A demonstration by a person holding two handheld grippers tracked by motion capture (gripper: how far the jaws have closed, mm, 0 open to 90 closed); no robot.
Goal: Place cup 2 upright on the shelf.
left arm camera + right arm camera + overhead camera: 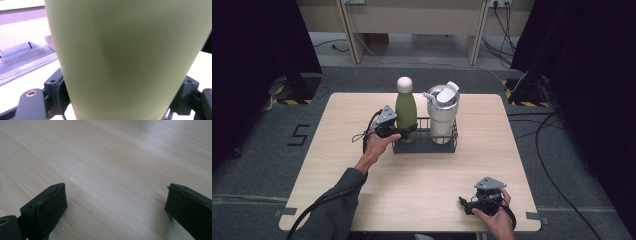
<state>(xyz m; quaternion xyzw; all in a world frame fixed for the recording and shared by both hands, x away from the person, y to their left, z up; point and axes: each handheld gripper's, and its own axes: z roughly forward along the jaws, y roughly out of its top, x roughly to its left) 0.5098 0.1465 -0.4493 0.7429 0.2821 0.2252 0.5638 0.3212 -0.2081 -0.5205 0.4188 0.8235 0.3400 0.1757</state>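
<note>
- Mid-table, a black wire basket (447, 146) holds two drink containers: one green bottle (406, 111) with a pale round cap in its left end, one white tumbler (442, 117) with a lid and spout in its right end. Both stand upright.
- Left gripper (398, 131) is on the green bottle, low on its body, coming in from the bottle's left. In the left gripper view the bottle (125, 60) sits between the jaws with both jaw faces against its sides. Looks clamped on it.
- Bottle's long axis is vertical and the jaws cross it level, so my read is any way out of the basket is straight up over the wire rim.
- Right gripper (472, 206) sits near the front right edge of the table (422, 190), well apart from the basket. In its own view the jaws are spread wide over bare wood (112, 165), holding nothing.
- Left hand (377, 142) is by far the nearer one to the basket.
- Count: one basket, one bottle, one tumbler, two grippers.
</note>
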